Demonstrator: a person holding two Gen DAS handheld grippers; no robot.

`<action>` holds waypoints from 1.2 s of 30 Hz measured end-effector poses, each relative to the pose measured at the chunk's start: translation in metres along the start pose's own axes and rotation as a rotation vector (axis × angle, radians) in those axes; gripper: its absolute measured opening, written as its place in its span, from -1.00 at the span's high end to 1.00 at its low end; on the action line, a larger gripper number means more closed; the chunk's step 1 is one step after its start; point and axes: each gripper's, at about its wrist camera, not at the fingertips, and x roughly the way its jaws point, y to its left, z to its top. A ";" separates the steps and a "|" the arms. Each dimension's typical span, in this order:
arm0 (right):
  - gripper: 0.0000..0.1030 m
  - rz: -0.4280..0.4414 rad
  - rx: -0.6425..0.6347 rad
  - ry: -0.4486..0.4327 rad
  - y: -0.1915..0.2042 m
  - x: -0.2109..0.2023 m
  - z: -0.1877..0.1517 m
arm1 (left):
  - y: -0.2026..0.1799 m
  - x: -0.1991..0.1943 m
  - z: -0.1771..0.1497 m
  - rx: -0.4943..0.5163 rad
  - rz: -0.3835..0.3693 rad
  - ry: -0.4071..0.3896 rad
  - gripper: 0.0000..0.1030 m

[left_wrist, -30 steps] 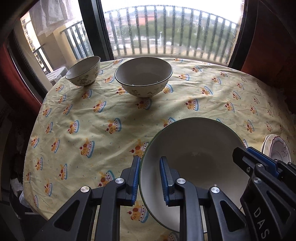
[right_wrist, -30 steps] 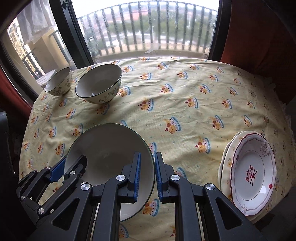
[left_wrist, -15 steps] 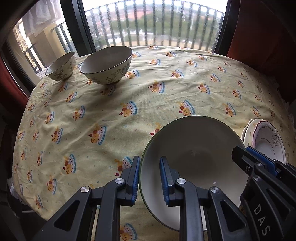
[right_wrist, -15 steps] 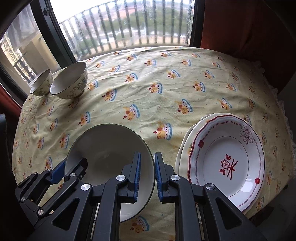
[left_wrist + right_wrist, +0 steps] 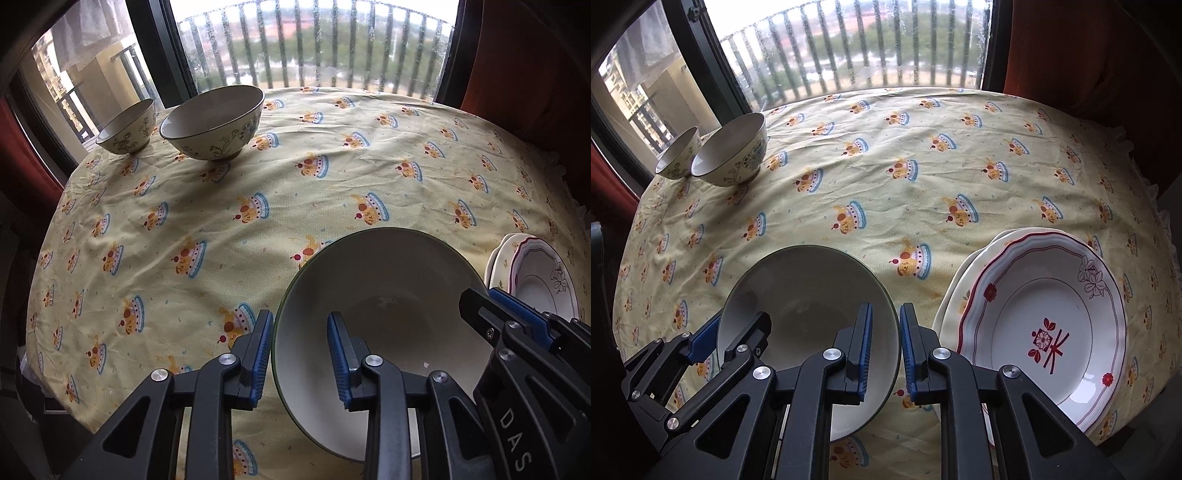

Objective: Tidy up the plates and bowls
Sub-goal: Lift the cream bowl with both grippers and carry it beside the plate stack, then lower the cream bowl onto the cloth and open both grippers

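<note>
A large cream bowl with a green rim [image 5: 384, 288] [image 5: 809, 291] sits near the table's front edge, just left of a stack of plates. My left gripper [image 5: 300, 354] straddles its left rim with the jaws spread apart, open. My right gripper [image 5: 885, 347] is shut on its right rim. The top plate [image 5: 1049, 325] is white with red trim and a red flower mark, and a cream plate [image 5: 955, 295] lies under it. A medium floral bowl [image 5: 216, 123] [image 5: 733, 157] and a small floral bowl [image 5: 127, 127] [image 5: 677, 155] stand at the far left.
The round table wears a yellow cloth with cartoon prints [image 5: 332, 192] [image 5: 905, 177]. A window with balcony railing [image 5: 314, 48] lies behind the table. A red curtain [image 5: 1089, 51] hangs at the right. The table edge falls away at left and front.
Both grippers carried the green-rimmed bowl to the right, up beside the plate stack. The left gripper's jaws have opened wider around the rim. The right gripper stays closed on the rim.
</note>
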 end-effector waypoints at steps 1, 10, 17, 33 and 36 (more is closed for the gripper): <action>0.62 -0.006 -0.005 0.006 0.000 0.001 -0.001 | -0.001 0.000 -0.002 0.000 0.001 0.005 0.32; -0.58 0.017 -0.095 -0.023 0.001 -0.010 0.002 | 0.000 -0.016 -0.002 -0.015 -0.015 -0.039 -0.67; -0.64 0.060 -0.123 -0.066 0.006 -0.022 0.011 | 0.007 -0.031 0.006 -0.028 0.004 -0.077 -0.72; -0.64 0.092 -0.136 -0.117 0.068 -0.029 0.056 | 0.073 -0.036 0.054 -0.064 -0.028 -0.119 -0.70; -0.64 0.098 -0.123 -0.126 0.081 -0.029 0.066 | 0.087 -0.035 0.067 -0.056 -0.039 -0.127 -0.69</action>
